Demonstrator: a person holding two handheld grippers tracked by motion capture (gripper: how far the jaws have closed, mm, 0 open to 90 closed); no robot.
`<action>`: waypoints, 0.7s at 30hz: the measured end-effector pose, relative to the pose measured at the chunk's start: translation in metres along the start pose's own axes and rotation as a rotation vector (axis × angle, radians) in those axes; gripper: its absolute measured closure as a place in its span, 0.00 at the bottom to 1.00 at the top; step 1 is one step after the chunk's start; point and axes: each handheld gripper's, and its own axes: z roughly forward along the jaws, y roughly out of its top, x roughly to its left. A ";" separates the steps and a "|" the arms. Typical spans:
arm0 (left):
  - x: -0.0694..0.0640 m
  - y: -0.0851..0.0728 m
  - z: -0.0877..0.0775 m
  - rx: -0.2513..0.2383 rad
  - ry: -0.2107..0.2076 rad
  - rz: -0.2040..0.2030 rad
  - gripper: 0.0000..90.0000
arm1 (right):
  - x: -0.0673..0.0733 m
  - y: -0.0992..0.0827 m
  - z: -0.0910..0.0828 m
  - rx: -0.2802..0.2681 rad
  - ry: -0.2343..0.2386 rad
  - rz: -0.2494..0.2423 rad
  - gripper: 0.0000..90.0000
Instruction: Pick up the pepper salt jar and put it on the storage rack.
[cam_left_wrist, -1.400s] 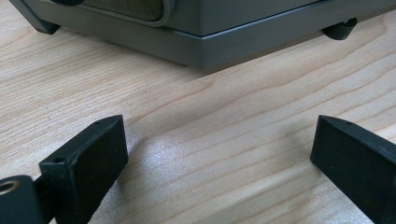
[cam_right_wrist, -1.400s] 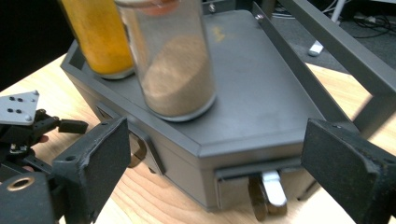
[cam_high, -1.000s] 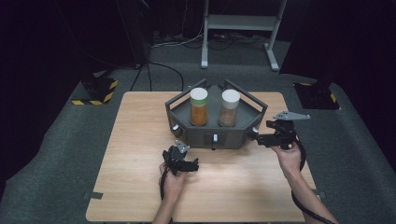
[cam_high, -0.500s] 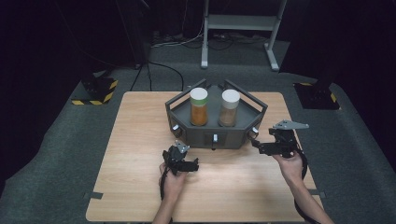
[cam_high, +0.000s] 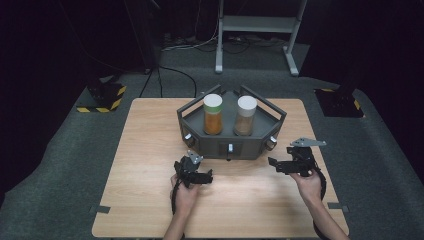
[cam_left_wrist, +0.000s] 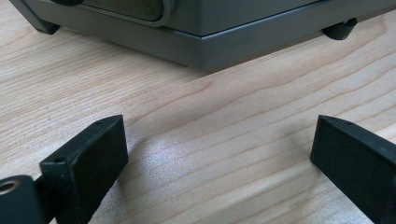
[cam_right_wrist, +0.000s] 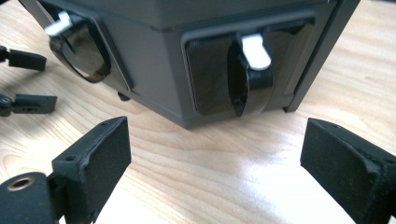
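High view: both grippers wait before the grey dispenser (cam_high: 230, 131) at mid-table.
Left gripper (cam_high: 205, 176) and right gripper (cam_high: 272, 163) gape, empty; the right faces a knob (cam_right_wrist: 249, 77), apparently not touching.

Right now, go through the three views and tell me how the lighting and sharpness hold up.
High view: the table is lit, the room around it nearly black. Left gripper view: pale glare on the wood between the jaws, the grey rack soft. Right gripper view: bright sheen on the wood, reflections on the rack's black knob.
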 end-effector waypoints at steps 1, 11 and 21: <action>0.000 0.000 0.000 0.000 0.000 0.000 0.04 | 0.000 -0.001 0.001 0.004 -0.001 -0.001 0.09; 0.000 0.000 0.000 0.000 0.000 0.000 0.04 | 0.003 -0.011 0.015 0.039 -0.013 0.004 0.09; 0.000 0.000 0.000 0.000 0.000 0.000 0.04 | 0.007 -0.020 0.029 0.063 -0.014 0.017 0.09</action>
